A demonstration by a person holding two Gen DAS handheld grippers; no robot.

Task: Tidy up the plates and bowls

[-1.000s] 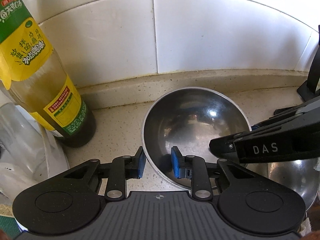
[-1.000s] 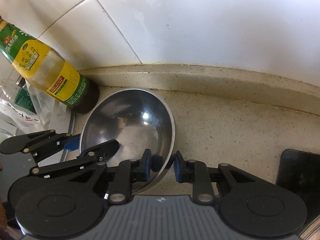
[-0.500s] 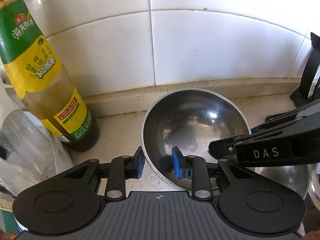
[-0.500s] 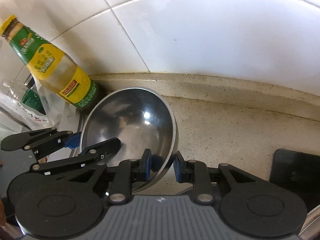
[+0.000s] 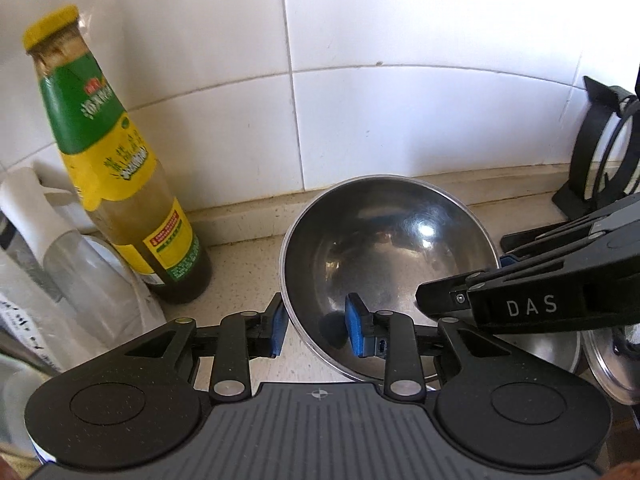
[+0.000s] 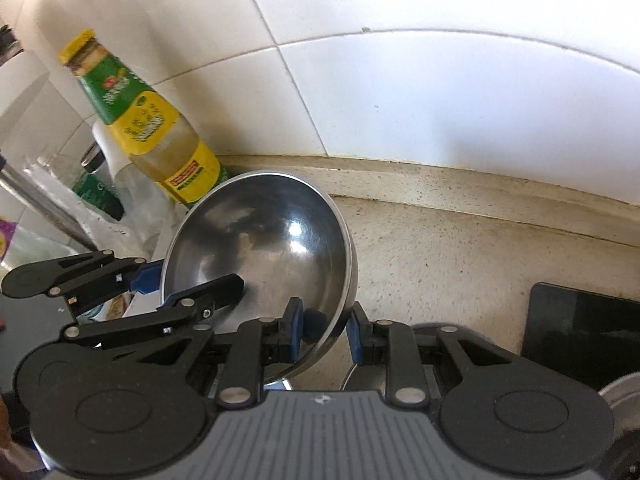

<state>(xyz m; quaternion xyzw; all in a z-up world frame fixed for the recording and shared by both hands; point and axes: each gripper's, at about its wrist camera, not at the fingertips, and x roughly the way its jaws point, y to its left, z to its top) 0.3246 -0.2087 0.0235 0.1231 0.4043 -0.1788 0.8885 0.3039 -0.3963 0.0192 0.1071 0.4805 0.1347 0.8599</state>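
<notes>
With both grippers straddling its rim, you hold the steel bowl point(image 5: 390, 248) tilted above the speckled counter point(image 6: 440, 248).

Your left gripper point(image 5: 316, 330) pinches the near-left rim, one blue pad inside and one outside; your right gripper point(image 6: 325, 330) clamps the opposite rim likewise. The sauce bottle point(image 5: 120, 176) stands just left, against the tiled wall point(image 5: 400, 40).

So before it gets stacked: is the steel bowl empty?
Empty: the steel bowl shows only bare, shiny metal and reflections inside in both views.
</notes>
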